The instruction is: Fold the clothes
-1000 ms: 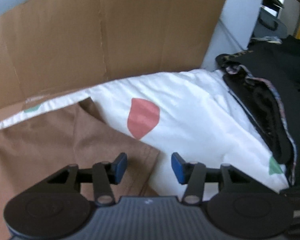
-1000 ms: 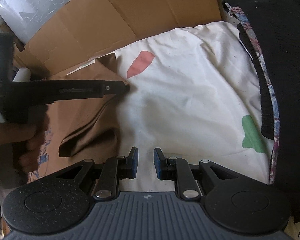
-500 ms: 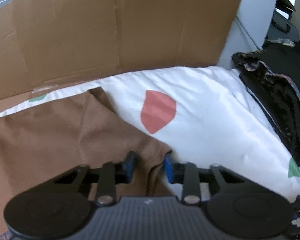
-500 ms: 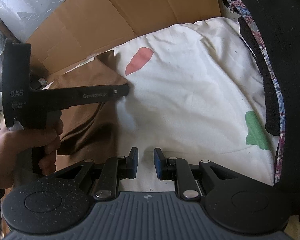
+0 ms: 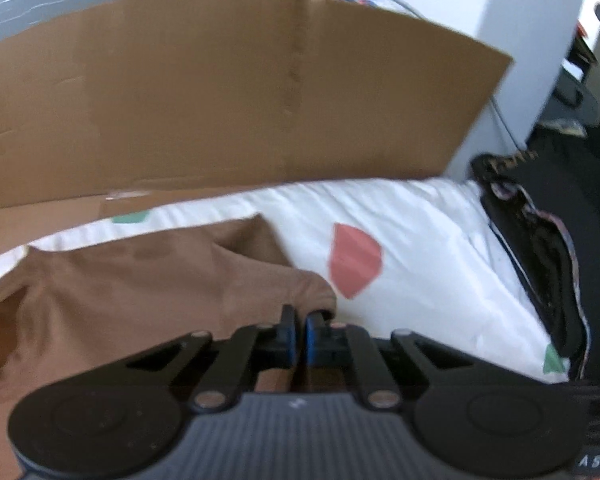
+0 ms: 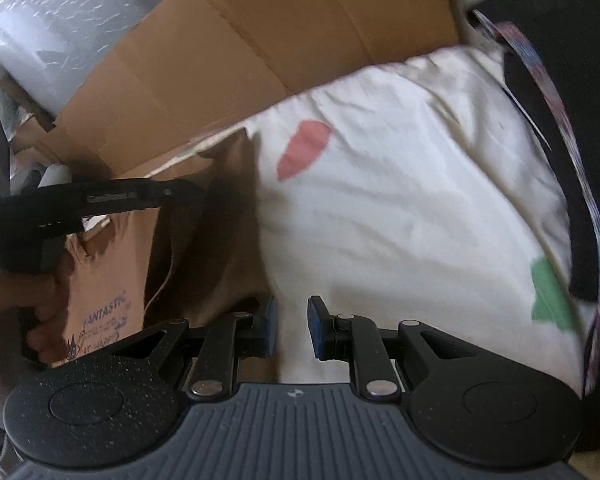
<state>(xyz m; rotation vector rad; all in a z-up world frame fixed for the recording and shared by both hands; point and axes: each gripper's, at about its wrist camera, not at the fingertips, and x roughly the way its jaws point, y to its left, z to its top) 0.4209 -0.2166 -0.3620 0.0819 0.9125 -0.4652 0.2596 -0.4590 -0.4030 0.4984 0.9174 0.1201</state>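
Brown garment (image 5: 140,292) edge pinched between the closed left gripper (image 5: 300,332). Right gripper (image 6: 291,326) parted, empty, over white sheet (image 6: 400,208); only its view shows the printed lettering (image 6: 104,312).

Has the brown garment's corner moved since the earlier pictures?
Yes. The left tool has lifted the brown garment corner, away from the red patch towards the cardboard.

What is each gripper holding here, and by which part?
The left gripper is shut on the brown garment, pinching its edge next to the white bedding. The right gripper is open and holds nothing.
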